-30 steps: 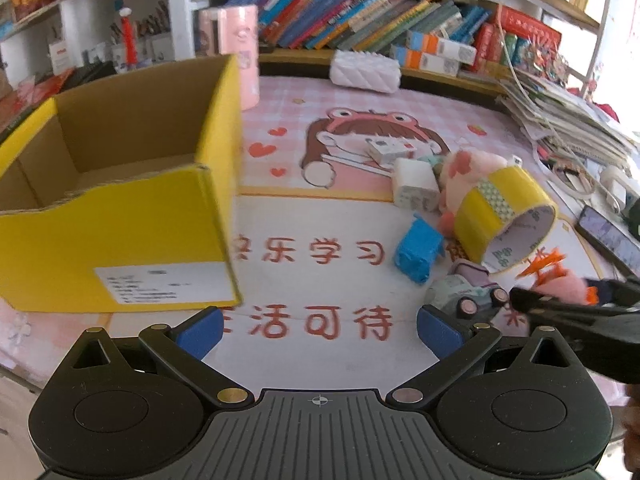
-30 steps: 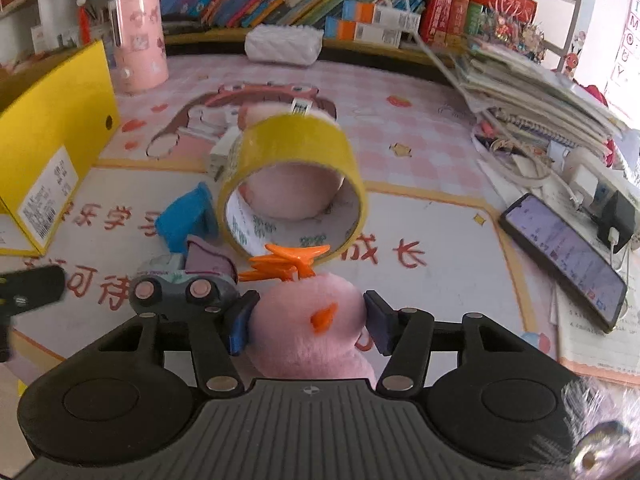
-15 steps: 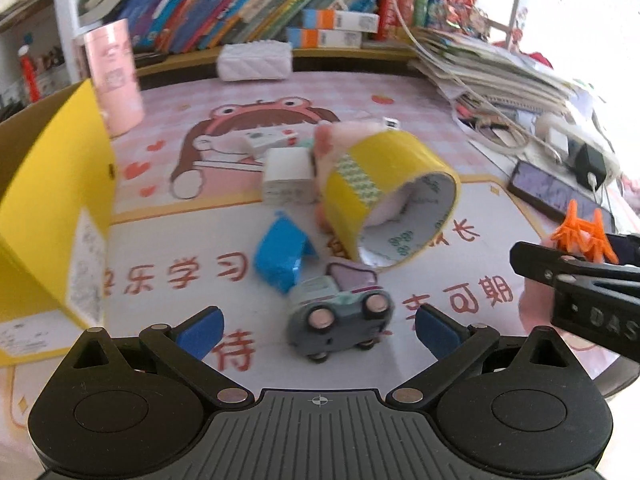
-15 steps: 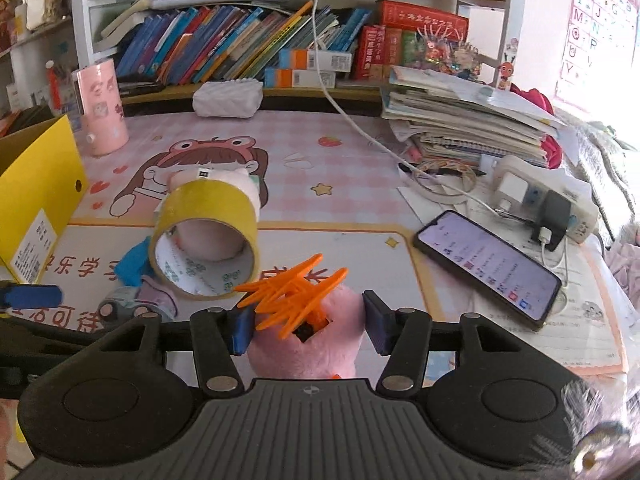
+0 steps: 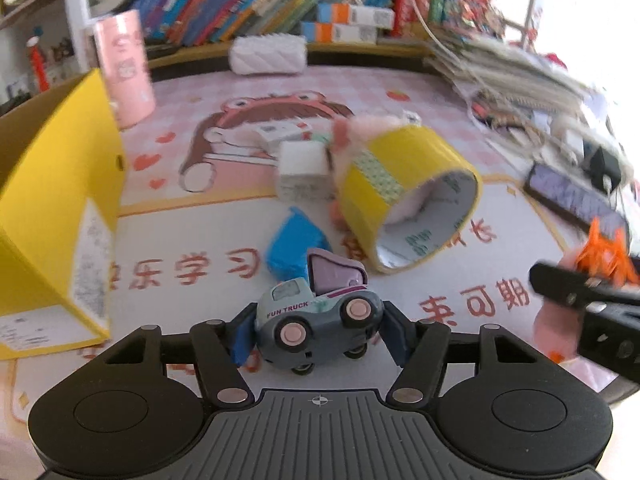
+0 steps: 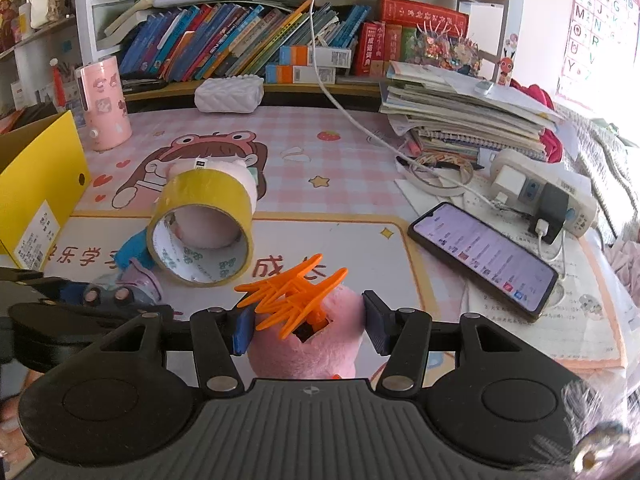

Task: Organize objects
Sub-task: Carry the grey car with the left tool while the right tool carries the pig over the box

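Observation:
A small grey toy truck (image 5: 316, 312) marked FUN TRUCK stands on the pink desk mat (image 5: 400, 92). My left gripper (image 5: 318, 334) is closing round it, and both blue pads (image 5: 243, 336) touch its ends. In my right gripper (image 6: 306, 328), shut, sits a pink plush toy (image 6: 320, 352) with orange plastic spikes (image 6: 292, 296) on top, held just above the mat. An open yellow cardboard box (image 5: 60, 200) stands at the left. Behind the truck lie a yellow tape roll (image 5: 408, 200), a blue toy (image 5: 296, 244) and a white cube (image 5: 304, 168).
A phone (image 6: 480, 256) and a power strip (image 6: 540, 196) with chargers lie at the right. A stack of notebooks (image 6: 460, 120) sits behind them. A pink cup (image 6: 104, 104) and a white quilted pouch (image 6: 228, 96) stand by the bookshelf at the back.
My left gripper has swung right, away from the yellow box, to the toy truck, and its wide-open jaws have closed onto it. My right gripper has lifted the pink plush.

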Demonstrator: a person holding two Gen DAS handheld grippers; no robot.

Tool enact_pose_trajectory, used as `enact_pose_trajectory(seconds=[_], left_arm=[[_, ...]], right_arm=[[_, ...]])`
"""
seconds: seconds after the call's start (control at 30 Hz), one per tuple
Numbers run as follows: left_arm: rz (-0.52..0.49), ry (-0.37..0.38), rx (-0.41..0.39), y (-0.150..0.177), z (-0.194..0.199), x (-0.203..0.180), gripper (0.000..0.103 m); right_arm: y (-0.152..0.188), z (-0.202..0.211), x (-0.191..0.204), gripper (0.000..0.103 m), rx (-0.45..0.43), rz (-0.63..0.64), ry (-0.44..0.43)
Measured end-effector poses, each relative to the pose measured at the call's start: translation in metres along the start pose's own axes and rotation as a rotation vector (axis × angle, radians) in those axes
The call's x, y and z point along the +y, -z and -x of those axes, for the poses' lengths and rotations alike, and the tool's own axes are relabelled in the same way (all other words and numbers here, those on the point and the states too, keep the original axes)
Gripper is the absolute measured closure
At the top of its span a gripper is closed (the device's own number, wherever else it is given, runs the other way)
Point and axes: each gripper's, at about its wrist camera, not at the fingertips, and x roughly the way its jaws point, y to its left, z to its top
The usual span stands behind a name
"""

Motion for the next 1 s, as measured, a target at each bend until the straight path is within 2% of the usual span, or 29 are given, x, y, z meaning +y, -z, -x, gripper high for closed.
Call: enact_pose_trajectory(seconds=[0.2,0.7,1.0], left_arm=[[0.062,-0.010,-0.042,0.009,0.031,0.029,0.040],[0.243,-0.153,-0.153,0.052,0.110,0.111,0.040],[0.317,-0.217,-0.172,0.082,0.142,0.147,0.040]], right_arm=[[0.002,-0.001,0.022,0.051,0.024,-0.001,-0.049],[0.007,0.020,0.119,0.051,0.007,0.138,-0.237],[0.016,0.035,0.167,0.051,0.007,0.213,-0.318]])
